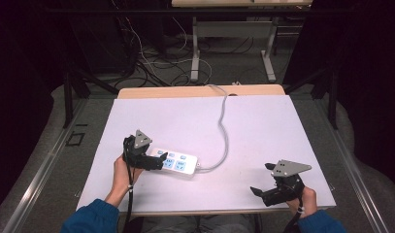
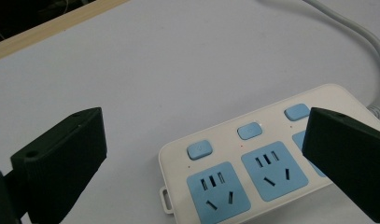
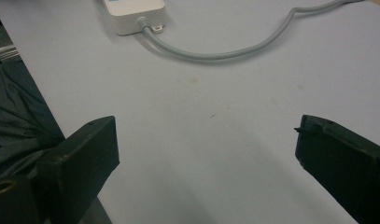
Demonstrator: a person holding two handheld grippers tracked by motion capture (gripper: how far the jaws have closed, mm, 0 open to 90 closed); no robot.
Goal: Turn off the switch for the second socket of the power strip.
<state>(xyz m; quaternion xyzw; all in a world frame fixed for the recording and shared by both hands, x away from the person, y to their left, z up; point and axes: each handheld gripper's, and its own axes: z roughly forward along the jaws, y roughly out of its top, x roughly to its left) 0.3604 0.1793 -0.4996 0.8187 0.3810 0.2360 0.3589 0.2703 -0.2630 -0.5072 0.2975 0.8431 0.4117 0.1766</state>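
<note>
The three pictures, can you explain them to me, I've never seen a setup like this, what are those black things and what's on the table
A person sits at a table with a white top and holds a hand tool in each hand. Each tool is a gripper with two black jaws. The high view looks down from above the person: the left gripper is at the left, the right gripper at the right.

The other two pictures come from small cameras riding on the grippers, looking out between their own jaws.

On the table lies a white power strip with blue sockets and blue switches; its grey cable runs to the far edge. The left gripper's jaws are open around the strip's near end, not closed on it. The right gripper's jaws are open over bare table. Nothing is held.
</note>
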